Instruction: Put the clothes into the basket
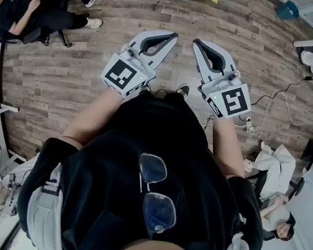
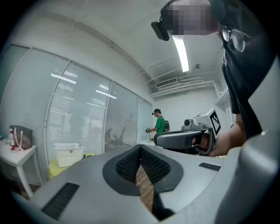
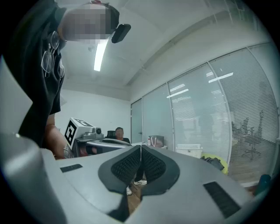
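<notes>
While the left gripper [image 1: 171, 36] and right gripper [image 1: 197, 42] hang clenched and empty over wood floor [image 1: 97, 54], the white basket [image 3: 188, 149] stands centre-right of the right gripper view, dark clothes [image 3: 211, 162] just beside it on a yellow-green surface [image 3: 225, 165].

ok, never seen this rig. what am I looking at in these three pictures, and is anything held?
No robot here: a person holds a grey two-jaw gripper in each hand. The head view looks down from the person's head at the left gripper and right gripper above a brown wood-plank floor. The other two pictures come from cameras riding on each gripper, looking along its jaws. Both pairs of jaws are closed, with nothing between them. The left gripper view shows a white slatted plastic basket across the room; the right gripper view shows dark clothes heaped near it.
</notes>
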